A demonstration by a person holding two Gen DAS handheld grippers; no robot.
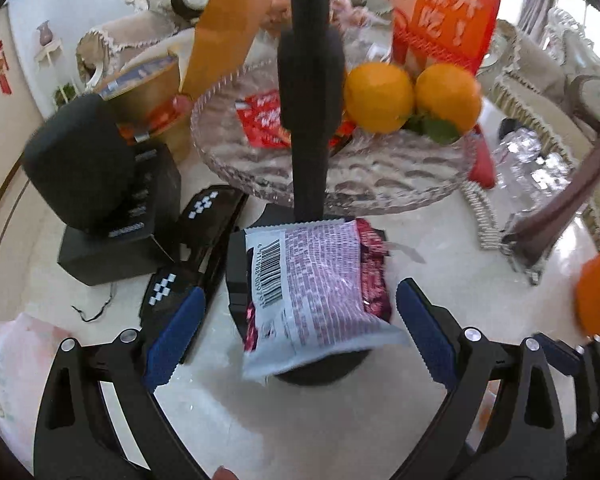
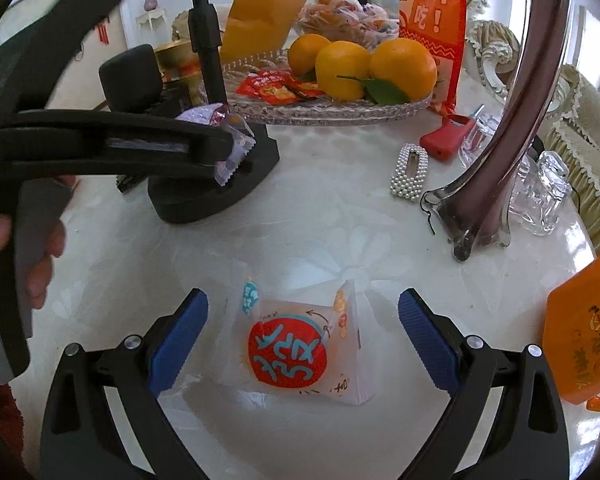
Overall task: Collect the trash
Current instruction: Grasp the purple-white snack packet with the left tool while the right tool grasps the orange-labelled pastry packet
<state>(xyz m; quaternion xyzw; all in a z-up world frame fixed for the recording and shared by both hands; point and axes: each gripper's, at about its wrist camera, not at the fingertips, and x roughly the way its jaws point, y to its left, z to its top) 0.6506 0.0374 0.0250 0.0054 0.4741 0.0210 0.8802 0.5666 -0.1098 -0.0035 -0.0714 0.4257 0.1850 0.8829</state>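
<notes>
On the marble table (image 2: 300, 216), toward its left side, a purple snack wrapper (image 1: 320, 292) lay draped over the black base of a stand (image 1: 312, 88), just in front of the glass fruit tray (image 1: 380, 184). The left gripper (image 1: 300, 344) stood with its blue pads apart, one on either side of that wrapper and not touching it in the left wrist view. Seen from the right wrist camera, its black arm reached across to the wrapper; whether the jaws had begun to close there could not be told. Nearer the front edge, at the middle of the table, a clear triangular packet with a red disc (image 2: 296, 348) lay flat. The right gripper (image 2: 302, 340) was likewise spread wide, the packet between its pads without contact.

Judgement: both tools were at the approach step, each lined up on one piece of trash. The next move would call for lowering and closing on thin, slippery film, gripping an edge rather than the flat face.
</notes>
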